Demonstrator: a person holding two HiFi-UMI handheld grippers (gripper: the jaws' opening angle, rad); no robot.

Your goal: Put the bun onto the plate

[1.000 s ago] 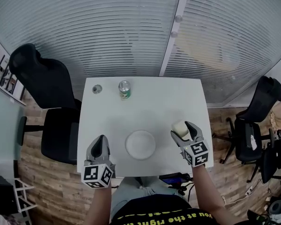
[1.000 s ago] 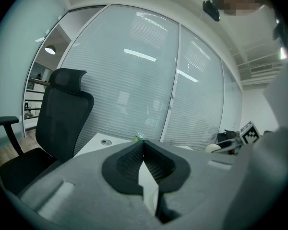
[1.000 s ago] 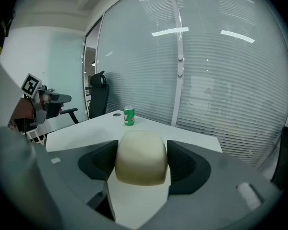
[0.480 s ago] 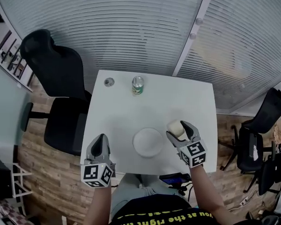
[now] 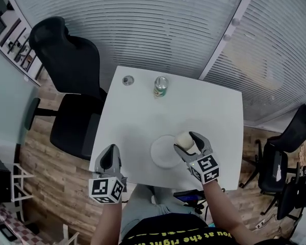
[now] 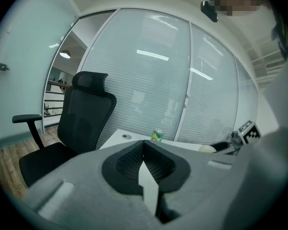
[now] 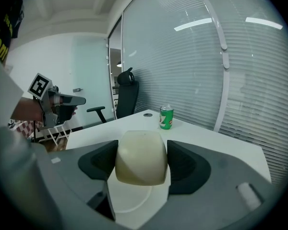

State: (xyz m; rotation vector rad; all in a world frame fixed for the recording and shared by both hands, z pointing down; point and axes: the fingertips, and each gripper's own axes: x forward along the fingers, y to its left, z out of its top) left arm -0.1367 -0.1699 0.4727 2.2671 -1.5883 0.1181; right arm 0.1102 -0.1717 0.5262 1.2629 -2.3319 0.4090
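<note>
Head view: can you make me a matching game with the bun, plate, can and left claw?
Things:
1 bun
2 plate
3 can
4 left claw

States:
A shut, empty
B green, far side of the table
C held in the right claw
D white, round

Pairs: 1-C, 2-D, 3-B, 4-A.

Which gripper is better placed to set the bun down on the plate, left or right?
Right. The right gripper is shut on the bun, above the right rim of the plate. The left gripper is shut on nothing by the near-left edge of the table, apart from the plate.
</note>
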